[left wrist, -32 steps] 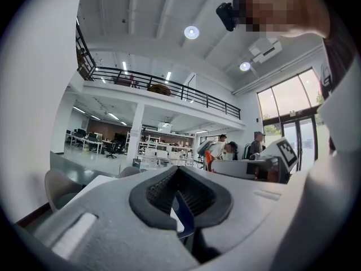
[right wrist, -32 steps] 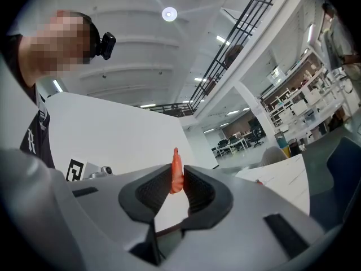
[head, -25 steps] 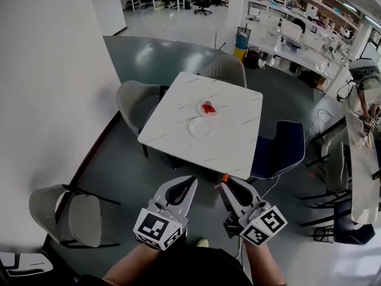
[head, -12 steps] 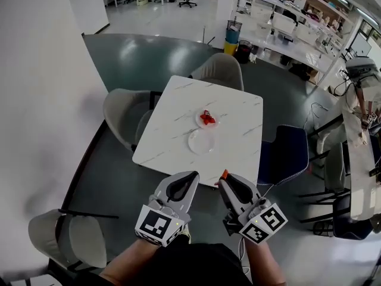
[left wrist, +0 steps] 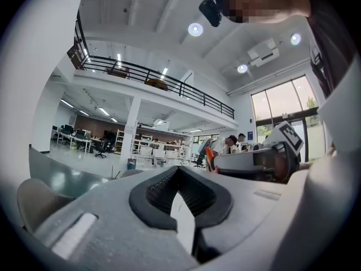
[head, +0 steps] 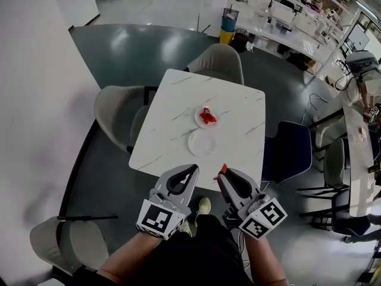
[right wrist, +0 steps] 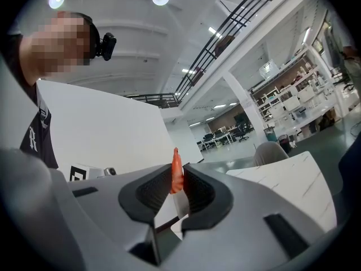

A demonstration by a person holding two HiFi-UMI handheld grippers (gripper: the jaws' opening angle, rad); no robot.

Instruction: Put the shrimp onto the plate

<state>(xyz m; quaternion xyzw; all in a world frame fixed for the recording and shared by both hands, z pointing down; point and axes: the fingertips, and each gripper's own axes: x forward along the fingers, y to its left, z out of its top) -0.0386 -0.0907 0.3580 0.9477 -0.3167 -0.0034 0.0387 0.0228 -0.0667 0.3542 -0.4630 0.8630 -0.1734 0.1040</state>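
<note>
The white marbled bench (head: 169, 109) sits in the middle of the head view, with grey chairs (head: 218, 62) at its top and left sides and a dark blue chair (head: 289, 151) at its right. Two small plates lie near the bench's centre, just beside each other. The upper plate (head: 216, 124) carries the red shrimp (head: 207, 115); the lower plate (head: 201, 143) has nothing on it.

Both grippers are held low in the frame, below the bench's lower edge and well apart from the plates. The left gripper (head: 192, 170) has its jaws brought together at the tips with nothing between them; its own view (left wrist: 178, 169) shows only the white bench top through the slot lower down. The right gripper (head: 221, 173) is closed on a thin orange piece (right wrist: 176, 173) that stands up past the jaw tips. It also shows as an orange point (head: 222, 168) from above, though I cannot tell if it is a shrimp.
</note>
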